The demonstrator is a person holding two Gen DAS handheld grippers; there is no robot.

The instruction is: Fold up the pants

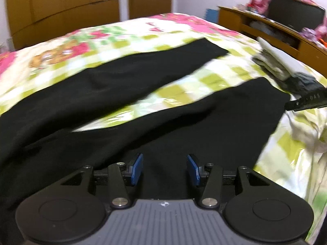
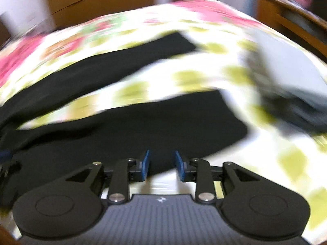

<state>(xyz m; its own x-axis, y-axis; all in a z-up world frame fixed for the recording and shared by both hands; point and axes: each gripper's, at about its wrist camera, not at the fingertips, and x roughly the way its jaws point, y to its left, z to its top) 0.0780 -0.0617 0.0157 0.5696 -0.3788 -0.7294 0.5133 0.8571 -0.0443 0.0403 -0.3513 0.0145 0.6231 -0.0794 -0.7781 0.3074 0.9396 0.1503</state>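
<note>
Black pants [image 1: 126, 106] lie spread flat on a bed, the two legs apart in a V, running toward the far right. My left gripper [image 1: 165, 168] is open and empty, low over the near leg. In the blurred right wrist view the same pants [image 2: 130, 126] lie ahead, and my right gripper [image 2: 161, 165] is open and empty at the near edge of the near leg. The tip of the right gripper [image 1: 306, 101] shows at the right edge of the left wrist view, by the near leg's cuff.
The bed has a flowered green-checked cover [image 1: 184, 85]. A pile of folded clothes [image 1: 282, 65] lies at its far right. A wooden desk [image 1: 265, 28] with a dark screen stands beyond. Wooden wardrobe doors [image 1: 61, 6] are behind the bed.
</note>
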